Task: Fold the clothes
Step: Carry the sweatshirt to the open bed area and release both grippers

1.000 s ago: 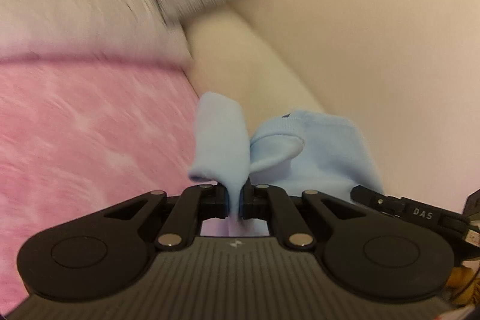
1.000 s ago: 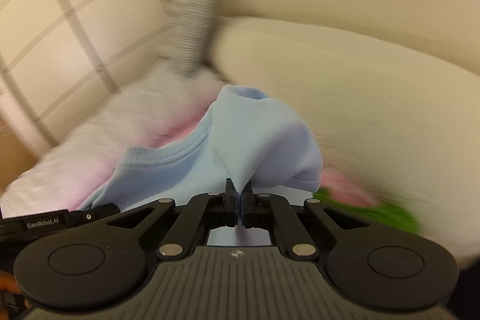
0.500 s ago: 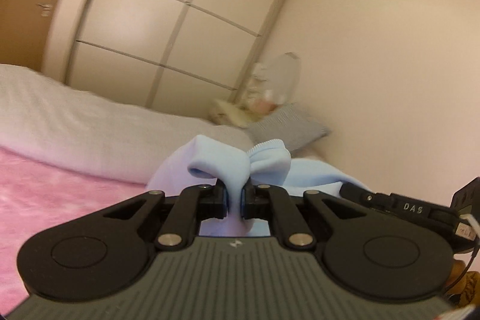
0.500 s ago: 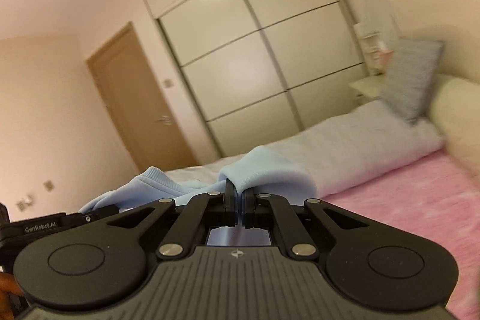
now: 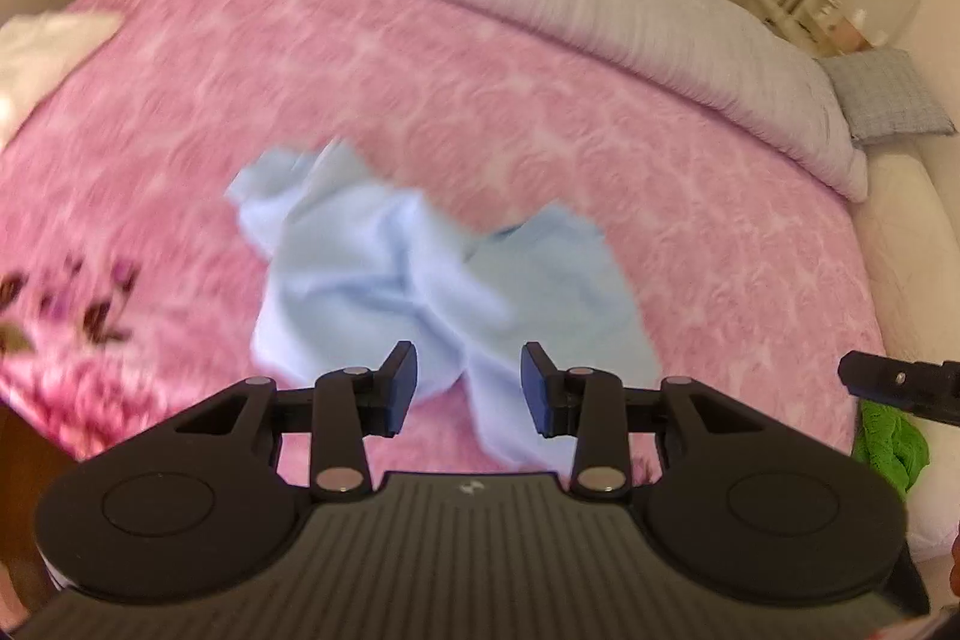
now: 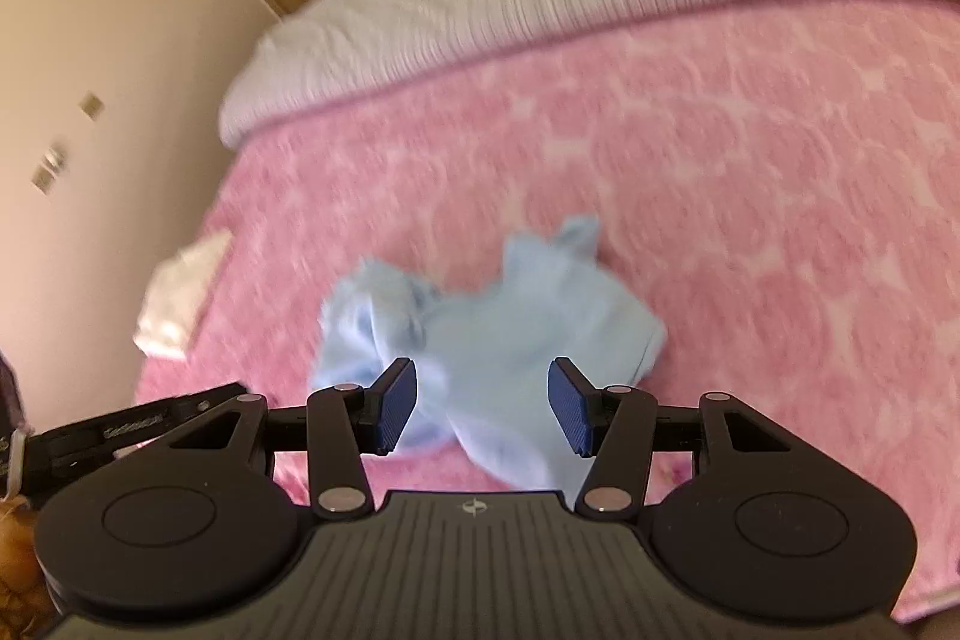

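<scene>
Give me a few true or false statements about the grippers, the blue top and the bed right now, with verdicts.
1. The left gripper is open. True.
2. The right gripper is clamped on the blue top. False: its jaws are spread and hold nothing.
3. The blue top lies neatly folded. False: it is crumpled in a loose heap on the pink blanket.
4. A green item sits at the bed's right edge in the left wrist view. True.
5. A white item lies near the blanket's left edge in the right wrist view. True.
</scene>
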Available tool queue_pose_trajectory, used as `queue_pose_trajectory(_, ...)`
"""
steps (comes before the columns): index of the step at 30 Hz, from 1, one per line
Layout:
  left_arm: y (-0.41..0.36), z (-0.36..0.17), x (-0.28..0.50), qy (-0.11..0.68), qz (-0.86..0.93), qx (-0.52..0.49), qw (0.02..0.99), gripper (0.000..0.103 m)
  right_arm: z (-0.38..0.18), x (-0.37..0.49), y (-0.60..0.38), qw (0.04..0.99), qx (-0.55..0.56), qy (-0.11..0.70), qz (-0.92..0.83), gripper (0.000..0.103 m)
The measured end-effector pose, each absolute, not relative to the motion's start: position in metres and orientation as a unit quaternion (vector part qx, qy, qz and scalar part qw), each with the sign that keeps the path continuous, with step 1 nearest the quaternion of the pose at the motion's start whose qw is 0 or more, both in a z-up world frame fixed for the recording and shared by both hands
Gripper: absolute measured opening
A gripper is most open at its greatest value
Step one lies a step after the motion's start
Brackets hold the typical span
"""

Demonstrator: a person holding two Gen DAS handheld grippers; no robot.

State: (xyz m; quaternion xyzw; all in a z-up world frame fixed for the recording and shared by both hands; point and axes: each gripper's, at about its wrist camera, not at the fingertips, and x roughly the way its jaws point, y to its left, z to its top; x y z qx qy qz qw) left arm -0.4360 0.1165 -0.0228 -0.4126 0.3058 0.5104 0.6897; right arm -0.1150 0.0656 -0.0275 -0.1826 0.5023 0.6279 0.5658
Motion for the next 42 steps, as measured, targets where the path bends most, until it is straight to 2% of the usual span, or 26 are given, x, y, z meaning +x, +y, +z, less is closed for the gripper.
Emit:
queue_pose_trajectory(2,0.104,-0.026,-0.439,0.311,0.514,-0.407,0.689,0.035,-0.028,-0.125,0.064,0.568,-0.204,0.498,0.623,0.054)
queue_pose_trajectory(6,0.080,-0.031,-0.446,0.321,0.520,-0.394,0.686,0.038,-0.025,-0.143,0.047,0.572,-0.229,0.482,0.623,0.062)
queue_pose_trajectory(13,0.037,-0.037,-0.442,0.342,0.525,-0.370,0.686,0.044,-0.048,-0.148,0.010,0.572,-0.259,0.483,0.610,0.069)
queue_pose_trajectory(17,0.006,-0.036,-0.431,0.352,0.521,-0.358,0.690,0.045,-0.056,-0.144,-0.022,0.578,-0.264,0.494,0.593,0.069)
queue_pose_trajectory(19,-0.010,-0.034,-0.426,0.358,0.519,-0.347,0.694,0.050,-0.060,-0.144,-0.037,0.579,-0.265,0.499,0.589,0.070)
queue_pose_trajectory(27,-0.057,-0.023,-0.423,0.365,0.514,-0.318,0.708,0.050,-0.060,-0.159,-0.082,0.578,-0.273,0.493,0.590,0.073)
queue_pose_trajectory(35,-0.071,-0.013,-0.434,0.351,0.515,-0.307,0.719,0.051,-0.053,-0.171,-0.097,0.585,-0.275,0.477,0.595,0.075)
queue_pose_trajectory(42,-0.044,-0.014,-0.449,0.346,0.507,-0.304,0.728,0.054,-0.048,-0.181,-0.084,0.600,-0.271,0.463,0.593,0.077)
